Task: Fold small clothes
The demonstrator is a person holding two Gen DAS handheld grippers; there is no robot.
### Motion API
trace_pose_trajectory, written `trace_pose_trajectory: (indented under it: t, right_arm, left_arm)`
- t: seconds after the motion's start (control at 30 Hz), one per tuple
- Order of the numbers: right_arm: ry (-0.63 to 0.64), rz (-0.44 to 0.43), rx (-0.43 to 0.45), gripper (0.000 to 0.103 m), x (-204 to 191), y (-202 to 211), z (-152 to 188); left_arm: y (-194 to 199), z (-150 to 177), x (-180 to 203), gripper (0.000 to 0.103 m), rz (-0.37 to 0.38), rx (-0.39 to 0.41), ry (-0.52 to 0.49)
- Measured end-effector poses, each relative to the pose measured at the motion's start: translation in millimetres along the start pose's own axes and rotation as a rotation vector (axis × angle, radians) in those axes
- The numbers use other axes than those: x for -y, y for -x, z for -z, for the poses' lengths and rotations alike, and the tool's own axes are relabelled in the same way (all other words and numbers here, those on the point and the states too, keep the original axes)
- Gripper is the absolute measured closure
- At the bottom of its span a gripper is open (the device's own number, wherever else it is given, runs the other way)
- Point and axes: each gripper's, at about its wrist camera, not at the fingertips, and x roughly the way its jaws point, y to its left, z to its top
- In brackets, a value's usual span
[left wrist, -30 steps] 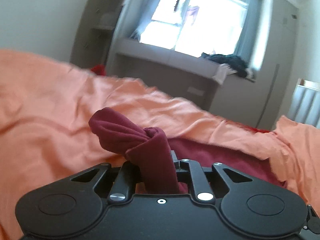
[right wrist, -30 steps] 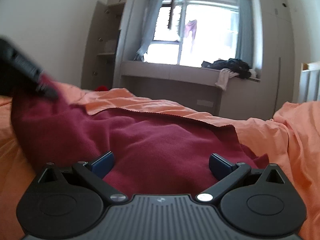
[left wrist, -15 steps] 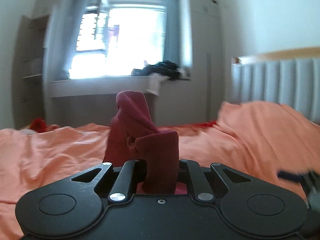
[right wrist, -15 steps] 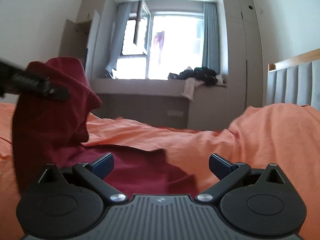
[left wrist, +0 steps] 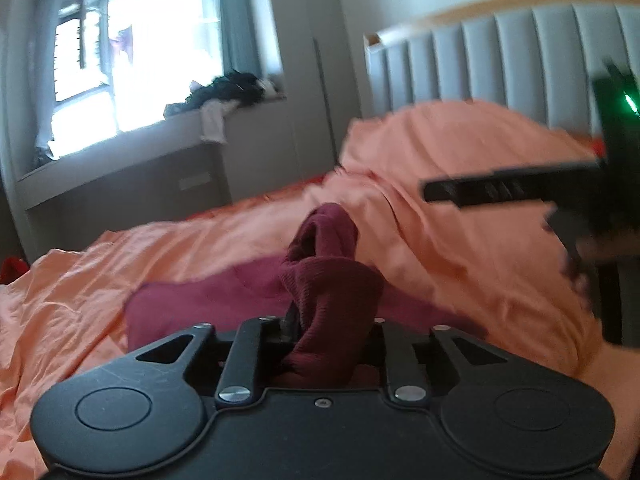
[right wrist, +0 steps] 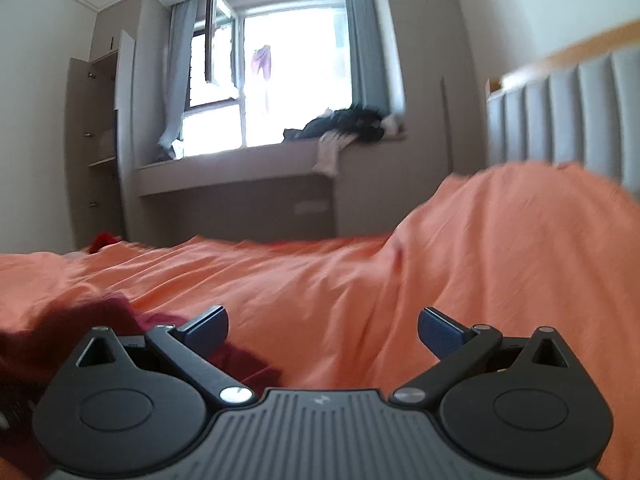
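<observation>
A maroon knit garment [left wrist: 332, 280] lies on the orange bedsheet [left wrist: 100, 280]. One corner of it is bunched up between the fingers of my left gripper [left wrist: 332, 312]. The jaws are opening and the cloth still sits wedged between them, hiding the fingertips. The rest of the garment [left wrist: 208, 300] lies flat just beyond. My right gripper [right wrist: 323, 326] is open with nothing between its blue pads [right wrist: 440, 330], above bare sheet. In its view the garment [right wrist: 116, 312] is at the lower left. The right gripper [left wrist: 500, 192] also shows, blurred, at the right of the left wrist view.
A raised hump of orange bedding [right wrist: 520, 232] lies ahead on the right, with the grey padded headboard [left wrist: 500, 52] behind it. Beyond the bed a window ledge [right wrist: 240, 168] carries a heap of dark clothes [right wrist: 344, 124]. Something red [right wrist: 104, 240] lies at the bed's far left edge.
My left gripper has swung right toward the headboard and rolled, carrying the garment's corner with it. My right gripper has risen and moved right, off the garment and over bare sheet.
</observation>
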Motion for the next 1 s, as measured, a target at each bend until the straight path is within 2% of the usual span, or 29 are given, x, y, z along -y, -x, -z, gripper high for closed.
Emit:
trace_pose_trajectory:
  t: [0.1,0.13,0.2,0.3,0.37,0.47,0.53,0.6,0.63,0.7,0.77,0.8,0.87,0.93,1.0]
  right_arm:
    - [0.013,0.000,-0.075,0.000,-5.1,-8.4,4.0]
    - [0.029,0.009,-0.088,0.000,-8.3,-10.1,5.1]
    - [0.045,0.024,-0.099,0.000,-12.1,-12.1,7.5]
    - [-0.004,0.009,-0.108,0.000,-7.9,-14.0,7.8]
    - [-0.071,-0.034,-0.114,0.000,-2.2,-15.6,5.8]
    - [-0.199,-0.155,-0.121,0.000,5.3,-20.6,4.5]
    - [-0.270,-0.246,-0.146,0.000,8.1,-28.2,7.5]
    - [-0.311,-0.320,-0.173,0.000,5.8,-36.8,11.8]
    - [-0.321,-0.335,-0.181,0.000,3.9,-39.5,13.7]
    - [-0.316,-0.344,-0.188,0.008,-3.0,-43.2,16.6]
    - [-0.285,-0.348,-0.198,0.021,-12.2,-48.4,16.9]
    - [-0.267,-0.348,-0.202,0.025,-17.0,-51.9,16.8]
    - [-0.234,-0.363,-0.213,0.042,-26.7,-57.7,16.5]
    - [-0.219,-0.387,-0.225,0.053,-34.2,-62.4,17.1]
    - [-0.213,-0.412,-0.250,0.057,-40.0,-64.6,18.1]
  left_arm:
    - [1.5,11.5,7.2,0.063,0.017,-0.018,-0.045]
    - [3.4,14.5,9.5,0.060,0.024,-0.016,-0.054]
    - [8.7,17.4,12.8,0.047,0.041,-0.006,-0.067]
    - [18.4,21.5,18.8,0.039,0.052,0.017,-0.086]
    - [23.9,21.4,23.4,0.039,0.043,0.025,-0.100]
    - [30.4,22.6,25.3,0.041,0.031,0.032,-0.109]
    - [32.4,22.4,27.6,0.046,0.029,0.031,-0.123]
    - [32.0,24.6,30.4,0.060,0.025,0.020,-0.146]
    - [30.8,26.0,31.5,0.063,0.022,0.013,-0.158]
    - [29.3,28.9,32.1,0.070,0.025,0.004,-0.162]
    - [28.5,30.8,34.1,0.072,0.021,-0.003,-0.168]
    - [28.2,31.6,35.3,0.074,0.017,-0.004,-0.171]
    - [27.3,33.1,37.1,0.077,0.006,-0.007,-0.173]
    - [27.5,33.7,36.7,0.079,0.001,-0.009,-0.166]
    - [27.7,32.7,35.8,0.083,-0.003,-0.006,-0.145]
